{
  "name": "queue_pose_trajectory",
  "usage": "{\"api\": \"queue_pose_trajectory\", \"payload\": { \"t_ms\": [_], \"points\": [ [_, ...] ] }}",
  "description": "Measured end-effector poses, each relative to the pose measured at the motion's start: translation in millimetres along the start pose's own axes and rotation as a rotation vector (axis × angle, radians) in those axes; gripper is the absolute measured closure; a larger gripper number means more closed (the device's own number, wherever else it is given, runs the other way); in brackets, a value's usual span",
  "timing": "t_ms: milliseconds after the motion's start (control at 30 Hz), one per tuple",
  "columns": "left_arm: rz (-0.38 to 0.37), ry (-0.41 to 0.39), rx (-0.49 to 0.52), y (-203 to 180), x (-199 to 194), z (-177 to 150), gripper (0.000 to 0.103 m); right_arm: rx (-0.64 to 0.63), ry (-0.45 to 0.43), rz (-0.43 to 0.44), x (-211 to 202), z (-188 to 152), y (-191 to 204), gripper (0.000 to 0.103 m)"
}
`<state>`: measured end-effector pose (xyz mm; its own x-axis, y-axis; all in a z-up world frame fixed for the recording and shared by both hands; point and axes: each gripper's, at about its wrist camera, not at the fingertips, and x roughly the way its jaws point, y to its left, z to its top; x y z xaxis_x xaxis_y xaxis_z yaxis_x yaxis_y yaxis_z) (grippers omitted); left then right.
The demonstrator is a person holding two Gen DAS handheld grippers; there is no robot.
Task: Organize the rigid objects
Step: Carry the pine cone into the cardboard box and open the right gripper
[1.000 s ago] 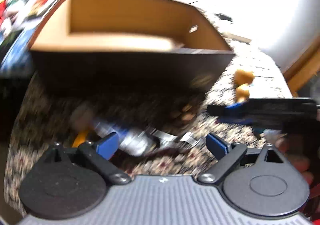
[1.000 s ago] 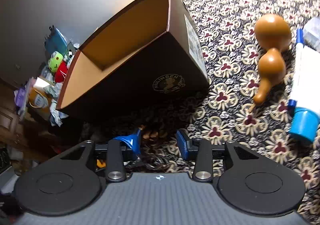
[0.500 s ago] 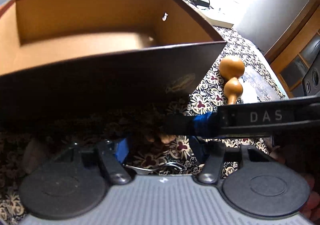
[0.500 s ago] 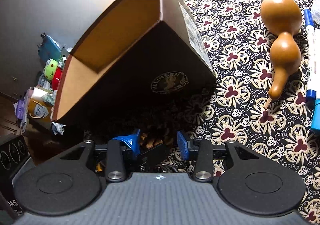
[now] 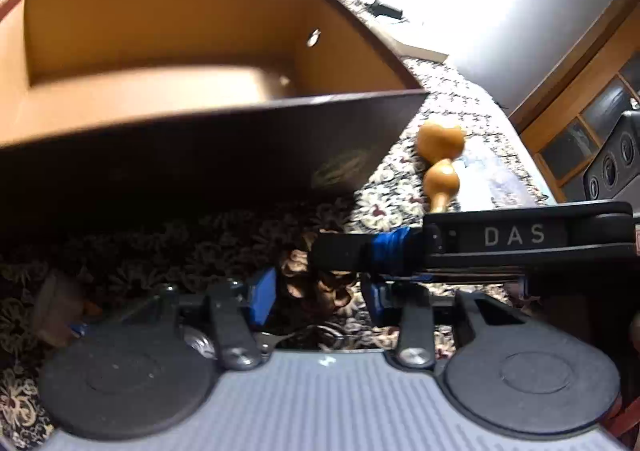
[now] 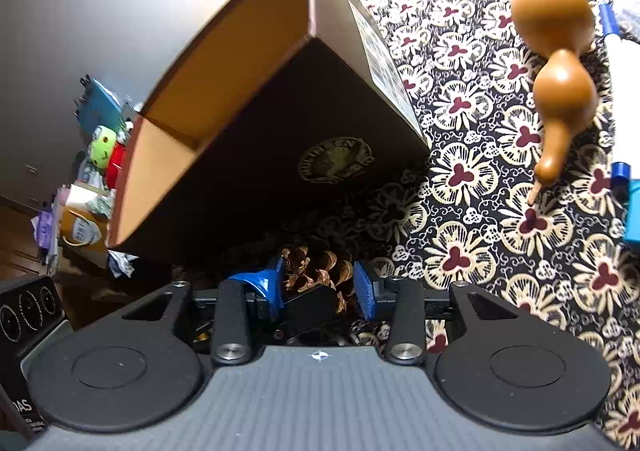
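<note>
A pine cone [image 6: 316,275] sits on the flowered tabletop [image 6: 480,251], right in front of the dark brown box [image 6: 280,123], in the shadow of its near wall. The right gripper [image 6: 318,287] has it between its blue fingers [image 6: 260,285], one pad on each side, spread a little wider than the cone; whether the pads touch the scales cannot be told. From the left wrist view the left gripper [image 5: 318,297] points at the same pine cone [image 5: 316,283], its fingers [image 5: 262,299] parted with the cone in the gap just ahead of the tips, not clamped. The right gripper [image 5: 360,251] crosses that view as a black bar marked DAS, its blue-wrapped finger lying over the cone and standing between the left gripper and open tabletop [image 5: 460,107].

The box [image 5: 200,131] is open at the top, tan inside, and nothing shows in it. To the right of the box a wooden gourd [image 6: 556,67] lies on the cloth, neck towards the camera, well apart from the cone. Beyond the gourd, farther from the box, a white tube with a blue cap [image 6: 624,123] runs along the frame edge. Left of the box the tabletop ends, and toys and bags are piled below. The cloth between box and gourd is bare.
</note>
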<state>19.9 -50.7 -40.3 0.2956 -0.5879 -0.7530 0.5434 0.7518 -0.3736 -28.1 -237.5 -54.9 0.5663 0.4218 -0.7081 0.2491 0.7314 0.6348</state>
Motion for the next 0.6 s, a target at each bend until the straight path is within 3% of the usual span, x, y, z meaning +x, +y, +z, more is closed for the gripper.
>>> {"api": "queue_pose_trajectory", "payload": {
  "t_ms": [167,333,500,600],
  "points": [
    [-0.043,-0.083,0.069,-22,-38,16,0.064,-0.057,-0.094,0.010,-40,1,25,0.081],
    [-0.081,-0.210,0.139,-31,-82,54,0.064,-0.173,-0.232,0.040,-78,23,63,0.081],
    [-0.027,-0.307,0.204,-16,-112,106,0.064,-0.328,-0.329,0.060,-75,59,120,0.081],
    [0.042,-0.321,0.223,7,-116,138,0.064,-0.401,-0.353,0.081,-52,83,148,0.081]
  ]
}}
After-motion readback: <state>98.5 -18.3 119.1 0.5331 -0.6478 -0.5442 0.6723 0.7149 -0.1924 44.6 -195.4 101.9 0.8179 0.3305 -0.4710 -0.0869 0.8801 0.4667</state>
